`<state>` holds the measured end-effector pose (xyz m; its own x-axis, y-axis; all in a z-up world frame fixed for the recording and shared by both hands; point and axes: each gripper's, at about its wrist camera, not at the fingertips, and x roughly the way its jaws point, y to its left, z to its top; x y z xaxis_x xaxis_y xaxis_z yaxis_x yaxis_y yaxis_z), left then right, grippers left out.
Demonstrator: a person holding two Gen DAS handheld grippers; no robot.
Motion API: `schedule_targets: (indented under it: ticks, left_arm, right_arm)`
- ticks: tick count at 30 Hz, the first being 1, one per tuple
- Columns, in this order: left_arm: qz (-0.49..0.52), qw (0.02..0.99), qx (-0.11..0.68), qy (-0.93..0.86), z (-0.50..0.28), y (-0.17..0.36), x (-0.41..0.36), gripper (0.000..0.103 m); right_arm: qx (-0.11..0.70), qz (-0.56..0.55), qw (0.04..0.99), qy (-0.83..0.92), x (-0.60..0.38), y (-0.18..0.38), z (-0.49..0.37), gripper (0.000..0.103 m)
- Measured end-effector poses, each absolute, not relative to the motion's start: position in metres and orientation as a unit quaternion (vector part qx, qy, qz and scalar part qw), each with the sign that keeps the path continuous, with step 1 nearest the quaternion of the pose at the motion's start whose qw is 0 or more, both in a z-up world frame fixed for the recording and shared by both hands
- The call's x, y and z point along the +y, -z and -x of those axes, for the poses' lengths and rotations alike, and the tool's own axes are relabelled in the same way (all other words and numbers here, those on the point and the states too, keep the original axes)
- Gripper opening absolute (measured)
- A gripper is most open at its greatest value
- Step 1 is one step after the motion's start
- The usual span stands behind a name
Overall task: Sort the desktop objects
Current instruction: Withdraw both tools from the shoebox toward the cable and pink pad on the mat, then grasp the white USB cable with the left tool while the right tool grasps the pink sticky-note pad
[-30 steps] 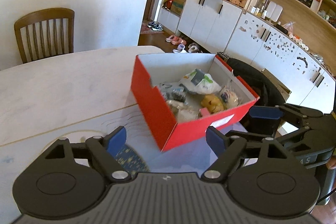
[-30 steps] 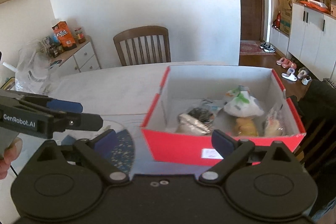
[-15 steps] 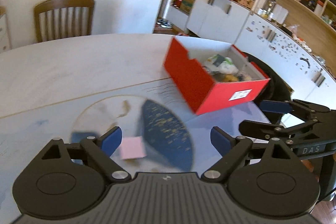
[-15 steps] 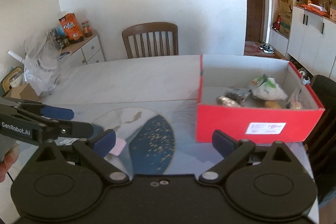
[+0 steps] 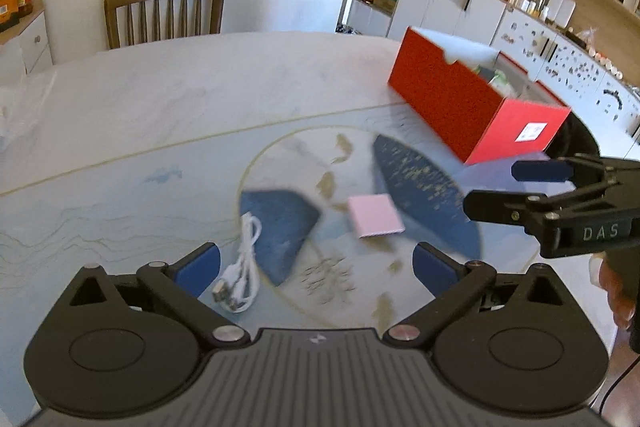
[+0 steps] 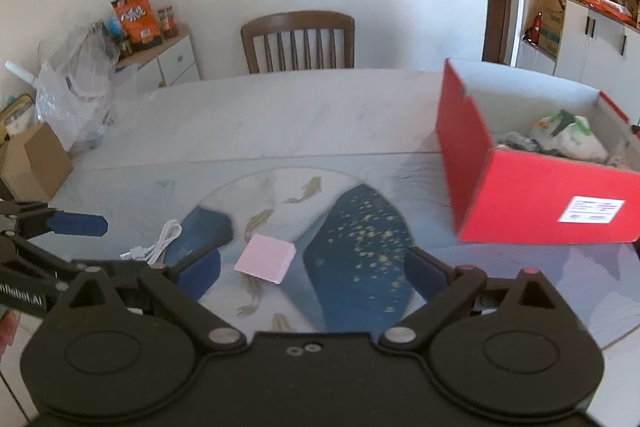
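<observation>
Pink pad lies flat on the table, ahead of both grippers, red box off right. Left gripper, jaws just spread wide, empty; white cable (long axis running away) by its left finger. Right gripper open, empty, nearer the pad.

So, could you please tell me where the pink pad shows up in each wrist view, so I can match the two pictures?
Left wrist view: the pink pad lies centre-right on the table mat, right of the white cable.
Right wrist view: the pink pad lies centre-left, low in the picture, again right of the white cable.
Shared landmark: the red box, at right in both.
</observation>
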<state>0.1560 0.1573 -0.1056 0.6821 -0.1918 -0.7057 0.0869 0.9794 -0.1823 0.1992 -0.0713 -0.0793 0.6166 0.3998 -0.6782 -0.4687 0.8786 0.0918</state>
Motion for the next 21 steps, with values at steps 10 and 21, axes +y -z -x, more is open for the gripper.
schedule_targets:
  ticks: [10, 21]
  left_arm:
    - [0.039, 0.916, 0.394, 0.066, -0.166, 0.144, 0.17, 0.103]
    - [0.027, 0.924, 0.379, 0.048, -0.167, 0.155, 0.176, 0.097]
  right_arm:
    - [0.391, 0.046, 0.89, -0.23, -0.033, 0.115, -0.215, 0.098]
    - [0.412, 0.055, 0.883, -0.218, -0.01, 0.138, -0.228, 0.088]
